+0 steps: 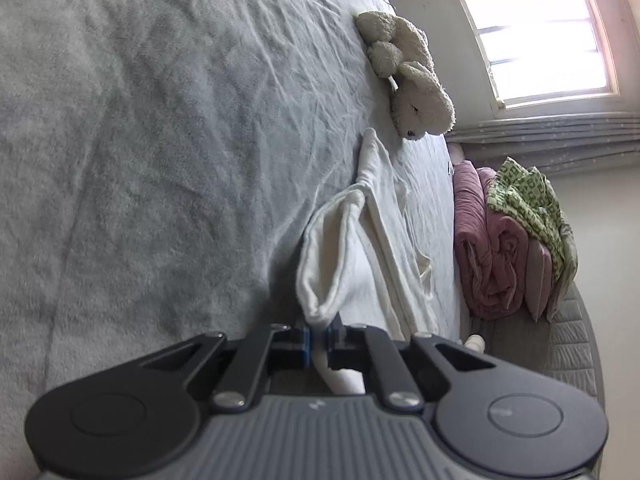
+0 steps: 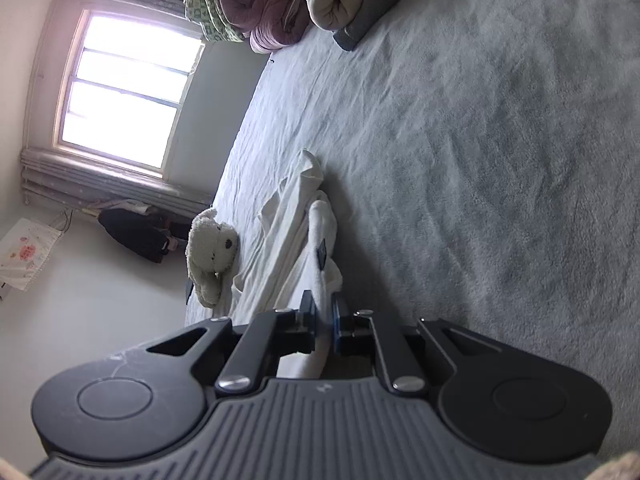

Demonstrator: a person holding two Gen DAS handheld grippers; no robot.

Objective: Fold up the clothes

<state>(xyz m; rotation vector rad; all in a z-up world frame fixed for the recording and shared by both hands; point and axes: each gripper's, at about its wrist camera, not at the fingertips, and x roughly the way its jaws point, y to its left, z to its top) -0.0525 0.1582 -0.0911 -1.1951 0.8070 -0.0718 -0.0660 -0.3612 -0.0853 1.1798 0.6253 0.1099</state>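
— Grey bedspread (image 1: 140, 140) fills most of both views, rumpled, with a bright window (image 1: 532, 28) in the upper right of the left view. What have the jaws got?

— Left gripper (image 1: 319, 340) is clamped on an edge of the white garment (image 1: 360, 248); the cloth runs between the blue pads at bottom centre. Right gripper (image 2: 324, 322) is likewise closed on white cloth, bottom centre of its view.

— Why two grips?

— I'd say each holds one corner or edge, so the piece can be lifted and laid over flat. Which corners, I can't tell.

— And the rest of it?

— It trails up the frame from the jaws in a loose, bunched strip across the bed.

— Anything nearby?

— A plush toy (image 1: 412, 84) lies just beyond the garment's far end. Rolled pink bedding (image 1: 492, 248) and a green patterned cloth (image 1: 532, 204) sit well apart at the right edge, out of the folding area.
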